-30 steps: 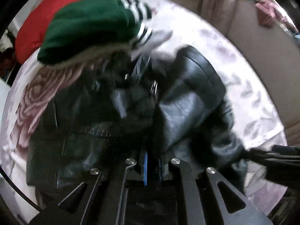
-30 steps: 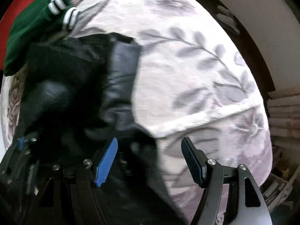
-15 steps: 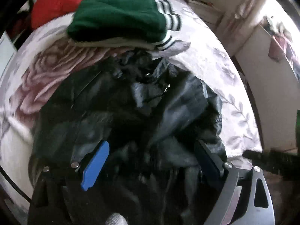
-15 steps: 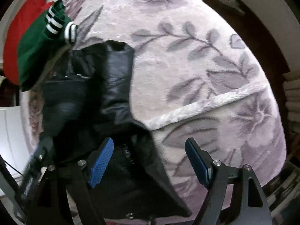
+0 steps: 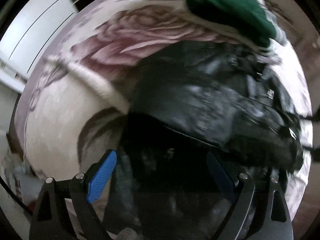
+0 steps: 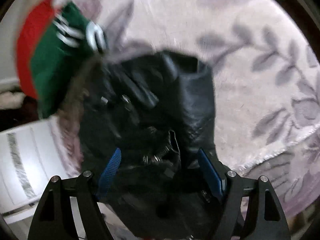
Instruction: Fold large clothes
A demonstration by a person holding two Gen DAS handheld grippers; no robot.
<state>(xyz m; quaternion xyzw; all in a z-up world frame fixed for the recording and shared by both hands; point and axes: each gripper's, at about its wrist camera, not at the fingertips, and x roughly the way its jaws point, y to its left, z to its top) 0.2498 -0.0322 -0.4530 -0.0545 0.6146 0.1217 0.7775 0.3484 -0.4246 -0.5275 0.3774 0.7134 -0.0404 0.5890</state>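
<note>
A black leather jacket (image 5: 210, 104) lies crumpled on a pale floral blanket (image 5: 60, 120). My left gripper (image 5: 162, 172) is open, its blue pads either side of the jacket's near dark edge. The jacket also shows in the right wrist view (image 6: 160, 104), with a zipper near the middle. My right gripper (image 6: 160, 172) is open over the jacket's near edge, pads apart. Both views are blurred by motion.
A folded green garment with white stripes (image 5: 230, 10) lies on a red one (image 6: 24, 46) behind the jacket. A white cabinet (image 5: 30, 34) stands left of the bed and also shows in the right wrist view (image 6: 24, 170). The blanket (image 6: 260, 80) spreads to the right.
My left gripper was shut on the jacket one second ago, then opened and swung left. My right gripper stayed open and moved left over the jacket.
</note>
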